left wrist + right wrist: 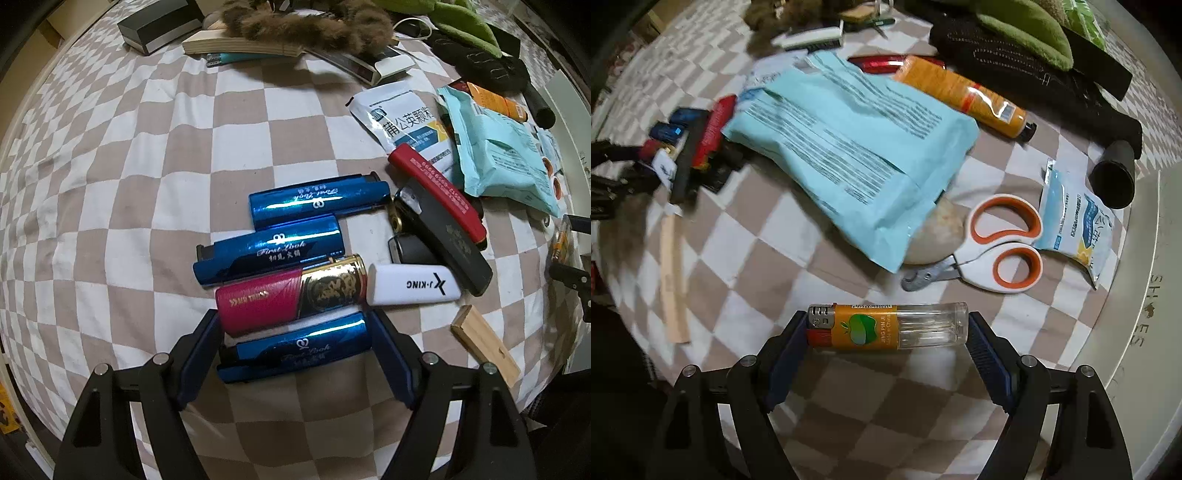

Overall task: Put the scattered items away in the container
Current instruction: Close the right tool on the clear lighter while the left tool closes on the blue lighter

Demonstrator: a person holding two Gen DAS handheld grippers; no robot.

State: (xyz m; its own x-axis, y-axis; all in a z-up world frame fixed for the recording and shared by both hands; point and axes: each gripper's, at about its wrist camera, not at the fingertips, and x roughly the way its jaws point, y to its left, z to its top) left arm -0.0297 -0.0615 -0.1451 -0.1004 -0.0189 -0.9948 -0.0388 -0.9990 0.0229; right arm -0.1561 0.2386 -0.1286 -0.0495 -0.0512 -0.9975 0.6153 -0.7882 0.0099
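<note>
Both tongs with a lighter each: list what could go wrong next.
1. The left tongs hold the blue lighter end to end; lifting could drag the pink lighter touching it.
2. The right tongs grip the smooth clear lighter by its ends, so it might pivot or slip.

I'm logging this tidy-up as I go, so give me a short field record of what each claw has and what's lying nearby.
surface: checkered cloth
left claw: closed across a blue lighter, end to end
beside it: pink and gold lighter, two more blue lighters, white lighter
right claw: closed across an orange and clear lighter
ahead of it: scissors, light blue pouch, orange tube
container: not clearly identifiable
</note>
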